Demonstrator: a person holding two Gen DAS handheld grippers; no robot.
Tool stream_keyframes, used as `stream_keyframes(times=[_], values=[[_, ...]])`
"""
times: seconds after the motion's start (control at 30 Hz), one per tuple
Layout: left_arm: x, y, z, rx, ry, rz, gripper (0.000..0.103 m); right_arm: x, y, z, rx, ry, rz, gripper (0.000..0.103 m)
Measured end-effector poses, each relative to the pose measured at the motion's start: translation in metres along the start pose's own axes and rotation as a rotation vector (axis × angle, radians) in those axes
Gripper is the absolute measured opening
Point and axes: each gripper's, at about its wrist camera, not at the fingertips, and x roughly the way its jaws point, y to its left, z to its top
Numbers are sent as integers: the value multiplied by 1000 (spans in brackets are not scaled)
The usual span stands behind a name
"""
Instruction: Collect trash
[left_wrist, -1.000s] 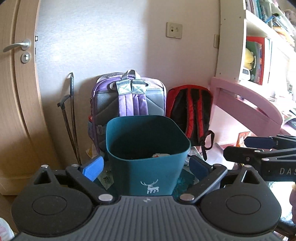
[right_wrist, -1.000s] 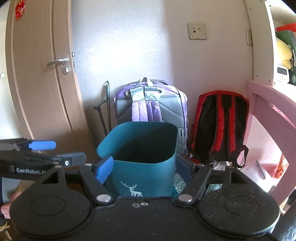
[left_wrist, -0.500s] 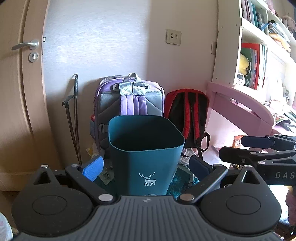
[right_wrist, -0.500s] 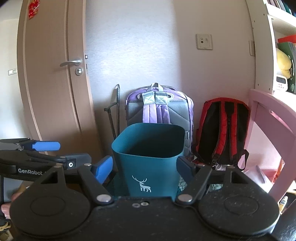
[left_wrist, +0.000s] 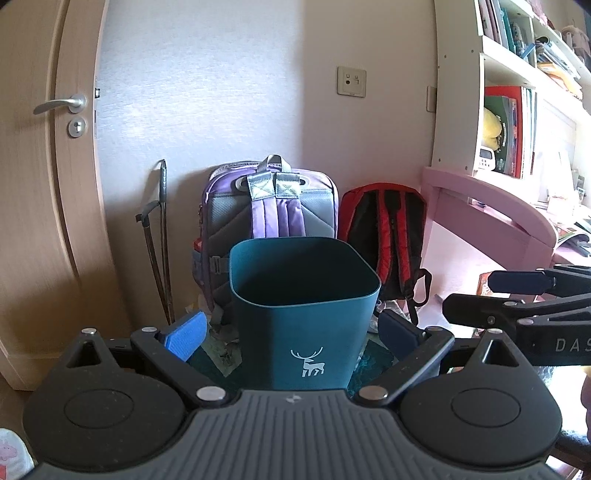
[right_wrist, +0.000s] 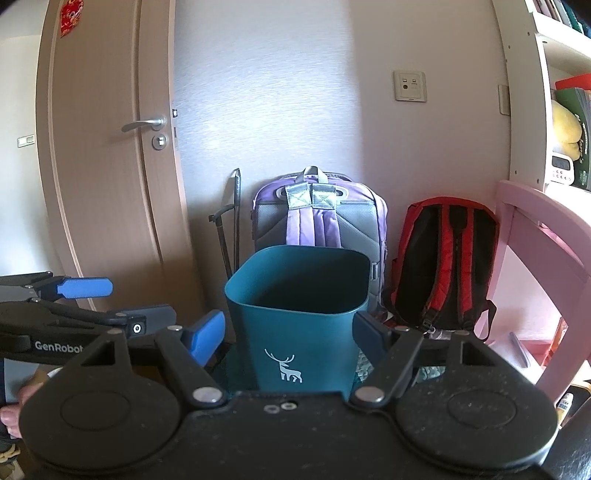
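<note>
Two grippers, left gripper (left_wrist: 291, 332) and right gripper (right_wrist: 288, 334), hover spread wide and empty just before the teal bin (left_wrist: 301, 314), which stands in front of the purple backpack (left_wrist: 271, 206). Judged step: searching; next, locate trash near the bin.

I see a matt, smooth plastic teal bin (left_wrist: 306, 317) with a white printed deer. Behind it, the purple backpack (left_wrist: 273, 206) and red backpack (left_wrist: 384, 229) look like woven cloth. At far left, the door (left_wrist: 48, 206) shows pale wood grain, its handle (left_wrist: 61, 105) brushed metal.
</note>
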Motion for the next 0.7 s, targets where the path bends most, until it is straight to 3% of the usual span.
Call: stream_keyframes(times=[0.7], values=[[0,1,-7,-44,7,-10,100,-7,11,-10,-69,-34,-3,76]])
